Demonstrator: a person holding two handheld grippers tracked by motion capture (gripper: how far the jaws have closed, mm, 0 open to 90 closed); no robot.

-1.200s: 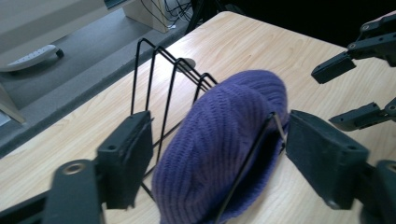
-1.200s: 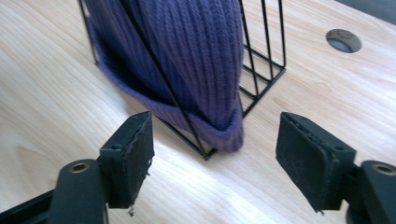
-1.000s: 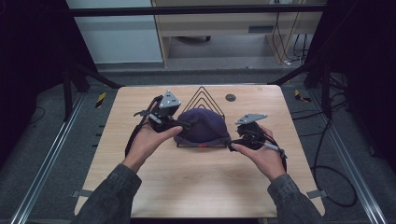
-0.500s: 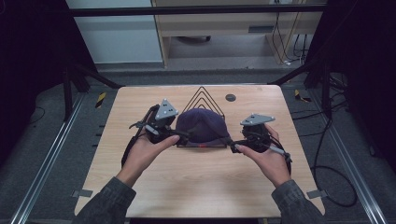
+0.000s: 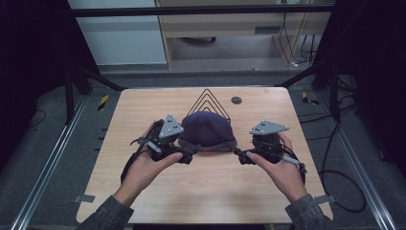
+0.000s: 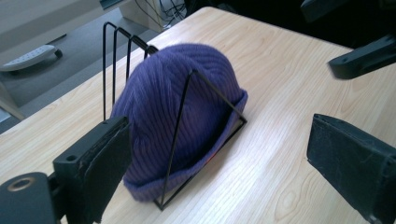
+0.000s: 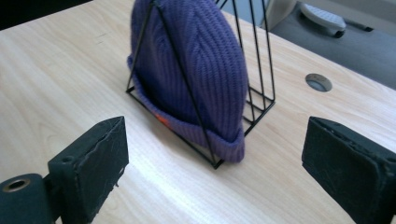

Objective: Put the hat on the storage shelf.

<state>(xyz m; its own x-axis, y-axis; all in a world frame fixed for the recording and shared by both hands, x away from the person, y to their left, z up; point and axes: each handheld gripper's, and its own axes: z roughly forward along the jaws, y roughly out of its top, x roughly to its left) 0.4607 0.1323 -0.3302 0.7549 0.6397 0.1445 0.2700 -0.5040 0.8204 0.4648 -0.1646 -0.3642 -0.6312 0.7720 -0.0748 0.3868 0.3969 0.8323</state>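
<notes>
A wooden table [image 5: 158, 196] fills the centre of the high view, ringed by dark floor and metal frame rails; a small round grey hole cover [image 5: 236, 100] sits near the table's upper edge, right of centre, and appears again at the right of the right gripper view [image 7: 319, 82]. A black wire rack [image 5: 208, 98] of nested triangular loops stands in the upper middle of the table. A purple knitted hat [image 5: 207, 129] rests in the rack, at the centre of the high view, slipped behind the front loop. In the left gripper view the hat [image 6: 177, 112] is at centre, its rounded crown leaning toward the rear loops at upper left, with one thin wire triangle crossing its ribbed face; its rolled brim lies along the rack's base on the tabletop. In the right gripper view the hat [image 7: 196, 60] occupies the upper centre, the same front wire slanting across it, and a small orange mark shows on the brim. The left gripper [image 5: 191, 152] lies just left of the hat's brim, the right gripper [image 5: 237, 153] just right of it; both have just been opening, their jaws stand wide apart and released, with nothing between the pads. Cables trail from each gripper toward the lower frame.
</notes>
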